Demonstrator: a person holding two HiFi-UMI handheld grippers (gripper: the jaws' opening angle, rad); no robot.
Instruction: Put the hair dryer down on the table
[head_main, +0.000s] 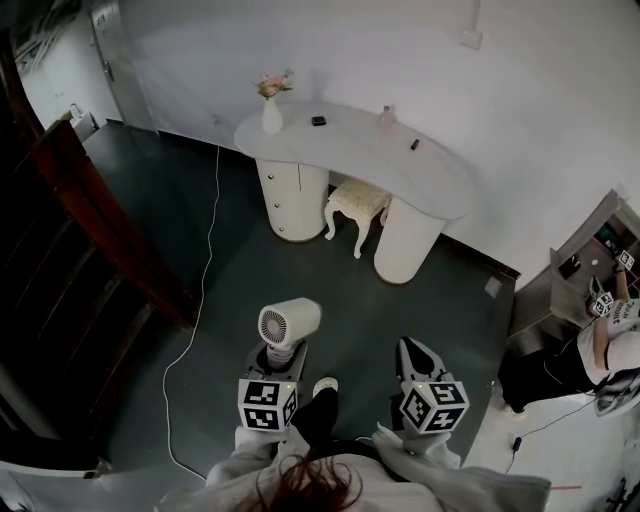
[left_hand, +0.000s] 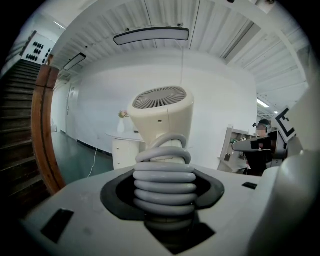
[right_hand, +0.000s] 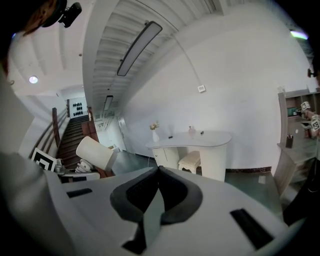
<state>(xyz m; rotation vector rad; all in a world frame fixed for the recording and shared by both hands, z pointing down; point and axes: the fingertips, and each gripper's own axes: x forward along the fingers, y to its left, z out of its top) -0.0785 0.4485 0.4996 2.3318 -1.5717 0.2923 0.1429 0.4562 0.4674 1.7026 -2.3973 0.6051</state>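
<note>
Head view: my L gripper held the hair dryer up over the dark floor, well apart from the white worktop. R gripper was near it on the right.

L gripper view: jaws were clenched on the dryer's handle, w/ the grey cord wound round it. The dryer's head stood up, grille on top.

R gripper view: jaws were pressed together w/ nothing in them. The dryer was off to the left. The worktop was far ahead, w/ a stool under it.

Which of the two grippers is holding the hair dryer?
The left gripper: it grips the hair dryer by its cord-wrapped handle. The right gripper is shut, empty.
</note>
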